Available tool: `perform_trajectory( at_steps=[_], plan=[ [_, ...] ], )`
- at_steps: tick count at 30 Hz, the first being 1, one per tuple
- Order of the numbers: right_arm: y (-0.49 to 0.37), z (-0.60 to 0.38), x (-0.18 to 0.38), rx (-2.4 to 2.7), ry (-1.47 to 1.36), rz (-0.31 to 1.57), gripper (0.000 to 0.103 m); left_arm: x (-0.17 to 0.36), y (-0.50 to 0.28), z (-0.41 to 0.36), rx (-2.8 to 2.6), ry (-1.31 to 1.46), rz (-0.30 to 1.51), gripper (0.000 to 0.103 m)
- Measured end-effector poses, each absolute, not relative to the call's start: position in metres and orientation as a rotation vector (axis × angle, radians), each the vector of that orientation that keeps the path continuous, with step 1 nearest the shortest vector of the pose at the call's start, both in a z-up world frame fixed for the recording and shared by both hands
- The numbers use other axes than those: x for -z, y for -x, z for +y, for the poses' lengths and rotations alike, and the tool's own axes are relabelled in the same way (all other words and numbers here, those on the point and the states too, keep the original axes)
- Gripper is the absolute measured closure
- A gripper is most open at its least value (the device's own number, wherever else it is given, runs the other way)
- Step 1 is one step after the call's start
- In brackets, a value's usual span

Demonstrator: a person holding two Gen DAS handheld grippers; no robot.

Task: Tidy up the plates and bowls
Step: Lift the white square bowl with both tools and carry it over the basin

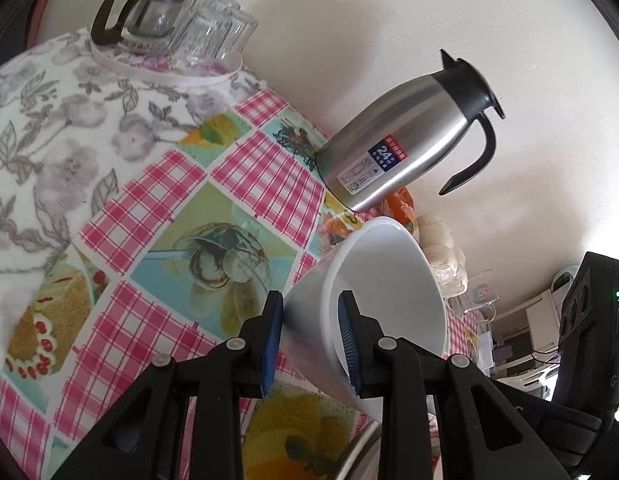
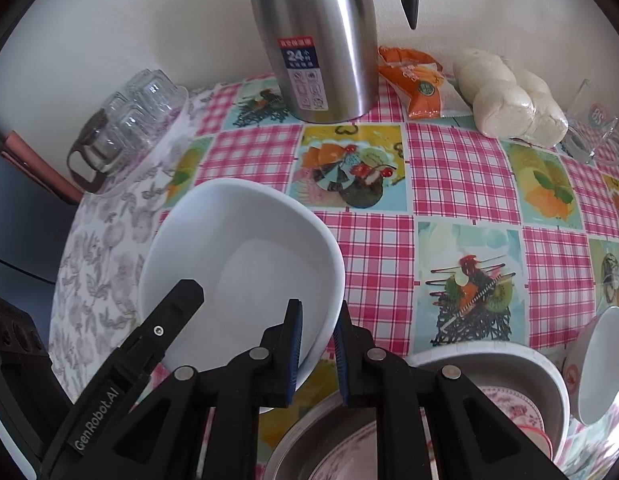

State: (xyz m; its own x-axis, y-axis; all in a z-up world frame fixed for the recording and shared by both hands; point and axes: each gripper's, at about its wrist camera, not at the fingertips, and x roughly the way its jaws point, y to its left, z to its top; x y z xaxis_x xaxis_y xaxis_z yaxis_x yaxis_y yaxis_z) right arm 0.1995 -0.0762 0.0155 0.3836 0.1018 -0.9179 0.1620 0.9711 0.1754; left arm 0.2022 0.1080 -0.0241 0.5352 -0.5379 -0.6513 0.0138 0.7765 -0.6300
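Observation:
A large white bowl (image 1: 389, 280) is held by both grippers above the table. My left gripper (image 1: 309, 336) is shut on its rim, one finger inside and one outside. In the right wrist view the same white bowl (image 2: 245, 256) is tilted, and my right gripper (image 2: 317, 348) is shut on its near right rim. The left gripper's finger (image 2: 165, 320) shows at the bowl's left edge. A metal basin (image 2: 521, 368) with patterned plates (image 2: 513, 404) sits at the lower right. A small white bowl (image 2: 597, 364) stands tilted beside it.
A steel thermos jug (image 2: 321, 40) stands at the back by the wall. A tray with a glass pot and upturned glasses (image 1: 169, 28) sits on a floral cloth (image 1: 49, 140). An orange snack bag (image 2: 417, 80), bagged buns (image 2: 509, 96) and a glass mug (image 2: 597, 132) are at the back right.

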Motion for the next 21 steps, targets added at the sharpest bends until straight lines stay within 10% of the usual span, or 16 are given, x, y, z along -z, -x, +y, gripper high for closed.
perform_trajectory(
  at_steps=[21],
  plan=[
    [-0.147,-0.102,-0.075,0.018,-0.283,1.102,0.086,-0.030,-0.150,0.084,0.406,0.546,0.883,0.074]
  ],
)
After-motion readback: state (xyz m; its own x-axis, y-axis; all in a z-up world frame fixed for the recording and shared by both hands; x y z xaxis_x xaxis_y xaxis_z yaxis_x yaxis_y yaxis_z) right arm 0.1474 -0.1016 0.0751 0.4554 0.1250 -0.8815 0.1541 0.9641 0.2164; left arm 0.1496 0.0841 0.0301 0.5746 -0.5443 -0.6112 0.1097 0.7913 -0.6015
